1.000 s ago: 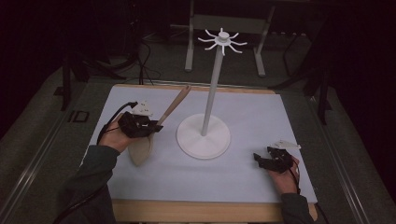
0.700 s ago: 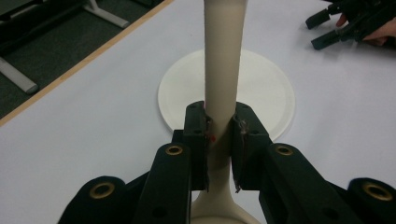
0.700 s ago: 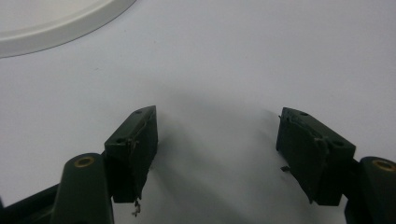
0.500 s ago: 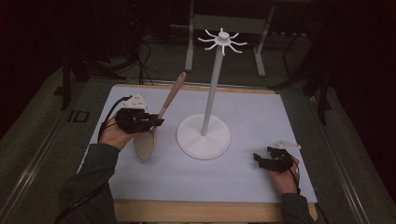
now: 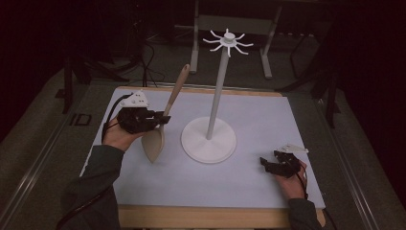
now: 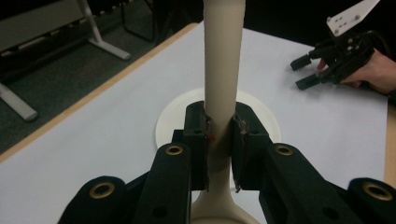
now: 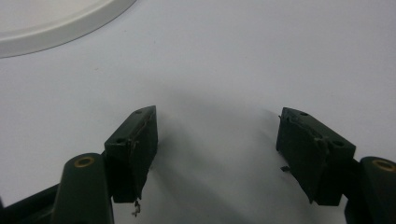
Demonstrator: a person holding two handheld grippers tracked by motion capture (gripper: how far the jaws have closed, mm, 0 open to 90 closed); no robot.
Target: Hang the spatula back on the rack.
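At the left of the table, the left gripper (image 5: 160,119) is clamped on the handle of the one wooden spoon (image 5: 165,115), its two jaws pressed against either side of the shaft just above where it widens into the bowl. In the left gripper view the spoon (image 6: 223,70) rises straight up between the jaws and is cut off at the top edge, while its bowl is mostly hidden below the jaws, a pale curve alone showing at the bottom. From the high view the spoon stands tilted, bowl down near the white mat (image 5: 268,120) and handle leaning up and away; whether the bowl tip touches the mat cannot be told. Beyond the jaws stands one white stand (image 5: 208,141), a round base with a thin pole topped by a ring of short hooks too small to count; in the left gripper view its base (image 6: 170,116) is half hidden behind the jaws and spoon. At the right, well apart from the stand, the right gripper (image 5: 266,164) rests low over the mat with its jaws spread wide and nothing between them (image 7: 217,154); the stand's base is cut off at the upper left corner (image 7: 56,23), ahead of the jaws.
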